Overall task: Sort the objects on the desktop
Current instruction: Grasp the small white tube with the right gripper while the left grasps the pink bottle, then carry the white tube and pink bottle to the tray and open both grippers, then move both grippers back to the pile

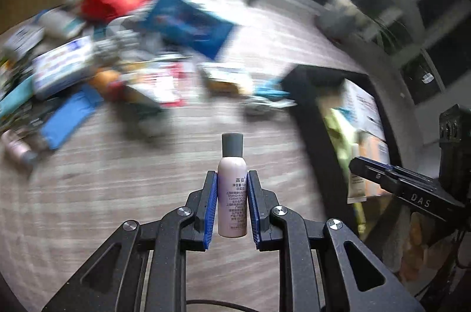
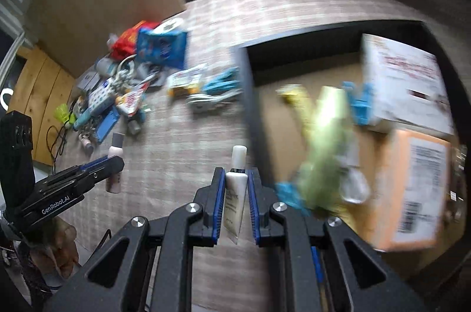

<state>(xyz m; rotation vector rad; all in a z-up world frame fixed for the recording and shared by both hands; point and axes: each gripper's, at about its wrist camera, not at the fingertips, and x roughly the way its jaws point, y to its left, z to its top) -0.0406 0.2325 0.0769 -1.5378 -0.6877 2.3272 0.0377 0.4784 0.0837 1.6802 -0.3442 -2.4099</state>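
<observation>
Over a wood-grain floor (image 1: 117,194), both grippers are loaded. Left gripper (image 1: 232,179) is clamped on a pale lilac spray bottle (image 1: 231,188) with a grey cap, bottle upright between the blue pads (image 1: 212,209), printed label facing the camera. In the right wrist view the same bottle (image 2: 114,164) shows at far left, pinched in the left gripper (image 2: 116,162), clear of the floor.

Right gripper (image 2: 235,179) is clenched on a white squeeze tube (image 2: 237,194), cap pointing away, crimped end toward the camera, blue pads (image 2: 219,203) pressing both sides. From the left wrist view the right gripper (image 1: 357,164) sits at right, over the bin, tube (image 1: 357,188) hanging below its tips.

Black-walled bin (image 2: 245,94) sits just right of the tube, cardboard-coloured bottom. Inside: white printed box (image 2: 403,82), orange box with barcode label (image 2: 412,188), blurred yellow-green item (image 2: 326,141), blue bits (image 2: 359,103); too blurred to name further.

Unsorted pile at far left on the floor: red bag (image 2: 129,42), blue packet (image 2: 162,47), blue flat case (image 2: 106,123), yellow-white box (image 2: 185,81), teal-white item (image 2: 217,91) near the bin's wall. A second pinkish bottle (image 1: 17,147) lies on its side at the pile's edge. Heavy motion blur on the background.
</observation>
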